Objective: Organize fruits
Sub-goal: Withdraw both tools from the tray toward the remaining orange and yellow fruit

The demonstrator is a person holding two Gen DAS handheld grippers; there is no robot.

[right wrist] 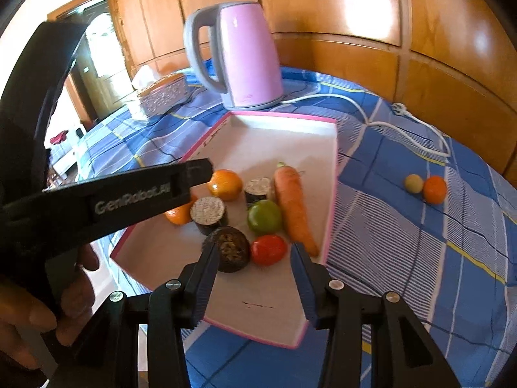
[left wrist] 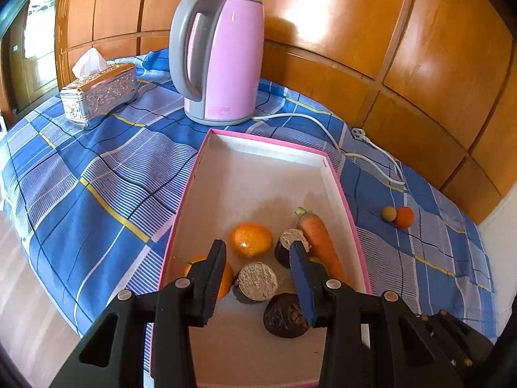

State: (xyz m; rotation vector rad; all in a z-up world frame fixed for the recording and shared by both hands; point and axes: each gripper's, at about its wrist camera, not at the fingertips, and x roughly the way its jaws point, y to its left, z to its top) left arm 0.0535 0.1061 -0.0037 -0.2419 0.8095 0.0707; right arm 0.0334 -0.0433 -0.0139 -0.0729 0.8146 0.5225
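Observation:
A pink-rimmed white tray (left wrist: pixel 265 148) (right wrist: pixel 332 168) lies on the blue checked cloth. It holds two oranges (left wrist: pixel 251 240) (right wrist: pixel 225 184), a carrot (left wrist: pixel 318 239) (right wrist: pixel 294 207), three dark cut pieces (left wrist: pixel 257 281) (right wrist: pixel 231 249), a green fruit (right wrist: pixel 264 216) and a red fruit (right wrist: pixel 269 249). A small orange fruit (left wrist: pixel 404 217) (right wrist: pixel 435 189) and a small yellowish ball (left wrist: pixel 389 213) (right wrist: pixel 414 183) lie on the cloth to the tray's right. My left gripper (left wrist: pixel 260 252) is open and empty above the tray's contents. My right gripper (right wrist: pixel 255 255) is open and empty above the tray's near end.
A pink kettle (left wrist: pixel 223 55) (right wrist: pixel 245 55) stands behind the tray, its white cord (left wrist: pixel 371 148) (right wrist: pixel 416 135) trailing right. A silver tissue box (left wrist: pixel 100 95) (right wrist: pixel 163 97) sits at the back left. Wooden panels (left wrist: pixel 404 48) back the table. The table edge drops off at the left.

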